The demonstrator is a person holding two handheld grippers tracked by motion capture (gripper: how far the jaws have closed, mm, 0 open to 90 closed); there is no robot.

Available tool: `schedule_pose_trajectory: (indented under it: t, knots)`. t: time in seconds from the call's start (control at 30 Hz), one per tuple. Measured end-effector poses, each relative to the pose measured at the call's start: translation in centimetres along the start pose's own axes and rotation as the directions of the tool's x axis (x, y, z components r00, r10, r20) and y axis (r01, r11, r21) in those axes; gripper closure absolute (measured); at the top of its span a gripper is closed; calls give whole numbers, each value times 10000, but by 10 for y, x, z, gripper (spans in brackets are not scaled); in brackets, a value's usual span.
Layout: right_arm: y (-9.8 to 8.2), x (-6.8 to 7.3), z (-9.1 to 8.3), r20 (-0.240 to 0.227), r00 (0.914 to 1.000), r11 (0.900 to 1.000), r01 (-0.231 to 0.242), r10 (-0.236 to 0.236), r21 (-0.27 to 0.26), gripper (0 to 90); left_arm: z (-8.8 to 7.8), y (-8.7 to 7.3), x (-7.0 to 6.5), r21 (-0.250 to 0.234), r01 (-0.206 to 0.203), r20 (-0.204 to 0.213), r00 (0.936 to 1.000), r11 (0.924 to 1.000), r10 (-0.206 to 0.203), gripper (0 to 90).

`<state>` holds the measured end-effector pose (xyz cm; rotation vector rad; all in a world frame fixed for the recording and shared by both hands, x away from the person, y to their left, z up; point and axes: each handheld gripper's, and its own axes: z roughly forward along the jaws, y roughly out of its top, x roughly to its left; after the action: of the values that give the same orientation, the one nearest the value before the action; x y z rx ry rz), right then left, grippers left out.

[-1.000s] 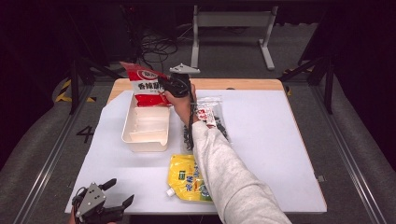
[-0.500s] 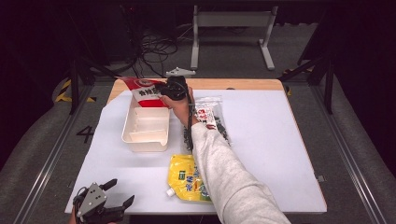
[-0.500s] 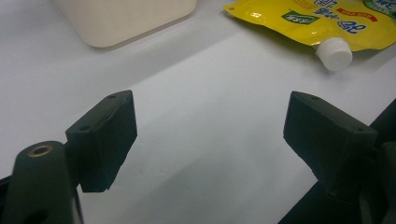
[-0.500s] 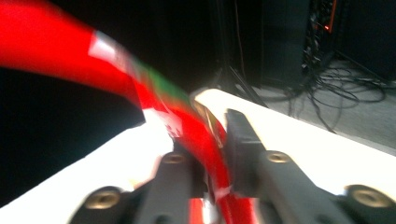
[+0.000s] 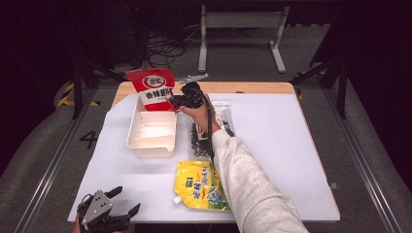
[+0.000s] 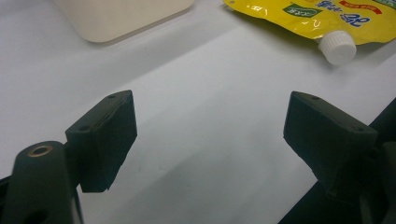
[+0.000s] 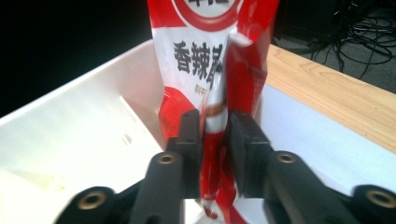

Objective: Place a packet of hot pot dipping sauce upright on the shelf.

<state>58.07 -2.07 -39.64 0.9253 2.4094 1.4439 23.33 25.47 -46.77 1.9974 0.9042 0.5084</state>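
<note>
The right gripper was clamped on the lower edge of the red snack bag, holding it upright at the far end of the white bin; its jaws had just been shifting on the bag, so the step in hand was judged to be lowering it into the bin. The next move called for clearing the far wall, apparently just beside the bag. The left gripper, jaws apart, idled over bare worktop at the near edge.

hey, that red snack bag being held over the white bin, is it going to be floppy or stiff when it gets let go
Probably floppy: the red snack bag creases where the right gripper pinches it. It looks puffed, so likely light for its size. Held upright at the white bin's far end, it may well tip over once freed.
</note>
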Motion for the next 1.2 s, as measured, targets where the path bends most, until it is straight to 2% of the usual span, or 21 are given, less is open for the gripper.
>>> schedule_pose_trajectory:
  t: [0.13,0.3,0.57,0.73,0.8,0.83,0.9,0.97,1.03,1.07,1.1,1.2]
  knots:
    - [-3,0,5,-410,9990,9990,-176,193,406,815,1,0,0,26,-67,28,10000,10000,67,181]
    - [-6,0,6,-437,9984,9982,-340,362,504,823,0,0,1,-10,-2,82,10000,10000,2,181]
    - [-4,5,9,-89,9999,9963,-95,103,860,831,2,2,-2,-9,-151,239,9996,9999,151,181]
    - [-4,6,11,-9,9999,9951,-119,120,983,834,4,3,-2,20,-186,248,9995,9998,185,180]
    - [-5,7,14,101,9999,9918,-79,66,1278,837,5,3,-2,29,-166,295,9994,9999,165,181]
    - [-7,9,19,357,9993,9865,25,-85,1636,843,5,4,-2,33,-198,289,9994,9998,196,179]
    - [-8,9,20,359,9994,9868,-42,-16,1617,843,5,4,-2,6,-257,280,9993,9997,257,179]
    - [-8,5,19,165,9999,9874,-49,23,1581,837,5,4,-2,-10,-225,327,9992,9997,225,178]
    - [-8,7,18,230,9997,9877,-100,65,1561,827,6,4,-1,-17,-214,318,9993,9998,214,178]
    - [-9,7,16,269,9996,9885,-154,115,1502,803,6,4,0,-44,-173,345,9993,9998,175,178]
    - [-9,7,14,416,9991,9902,-169,112,1385,728,6,5,0,-66,-182,349,9992,9998,184,178]
    - [-9,7,3,673,9977,9934,-96,19,1145,684,6,6,-1,-72,-212,376,9991,9997,214,178]
